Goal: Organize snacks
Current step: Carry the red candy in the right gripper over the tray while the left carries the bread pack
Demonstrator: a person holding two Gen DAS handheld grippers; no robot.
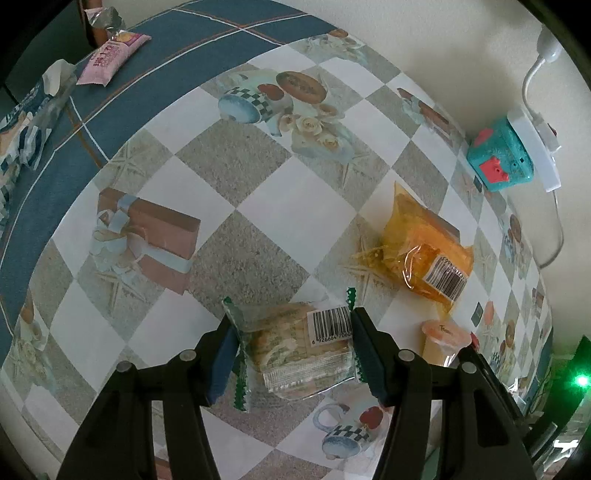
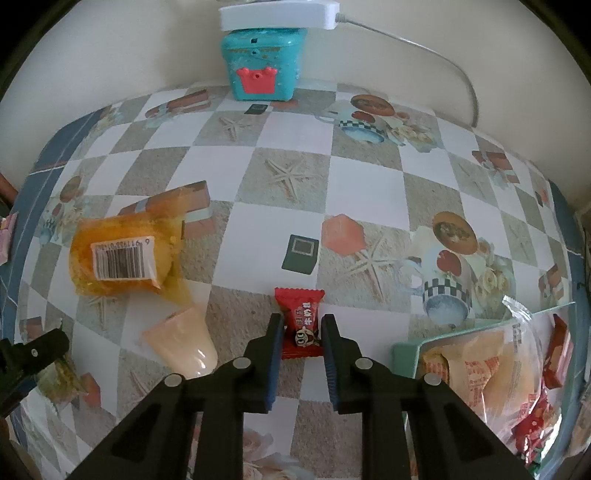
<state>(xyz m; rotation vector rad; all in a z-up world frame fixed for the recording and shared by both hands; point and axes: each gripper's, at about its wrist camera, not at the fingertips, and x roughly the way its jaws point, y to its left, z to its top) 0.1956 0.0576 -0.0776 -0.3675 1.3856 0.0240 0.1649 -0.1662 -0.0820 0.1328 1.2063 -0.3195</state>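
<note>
My left gripper [image 1: 293, 341] has its fingers on both sides of a clear, green-edged cracker packet [image 1: 295, 354] lying on the tablecloth, touching its ends. My right gripper [image 2: 301, 334] straddles a small red candy [image 2: 300, 323], jaws close to its sides. An orange snack bag [image 1: 424, 251] lies to the right of the cracker packet, also shown in the right wrist view [image 2: 125, 254]. A pale jelly cup [image 2: 183, 345] lies on its side beside it; it also shows in the left wrist view [image 1: 443, 339]. A green tray [image 2: 404, 356] at lower right holds several wrapped snacks [image 2: 487, 373].
A teal box with red clasp [image 2: 264, 62] stands by the wall under a white power strip [image 2: 277, 14]. A pink packet [image 1: 112, 59] and other wrappers [image 1: 26, 122] lie at the far blue border. The left gripper's finger [image 2: 33, 354] shows at the left edge.
</note>
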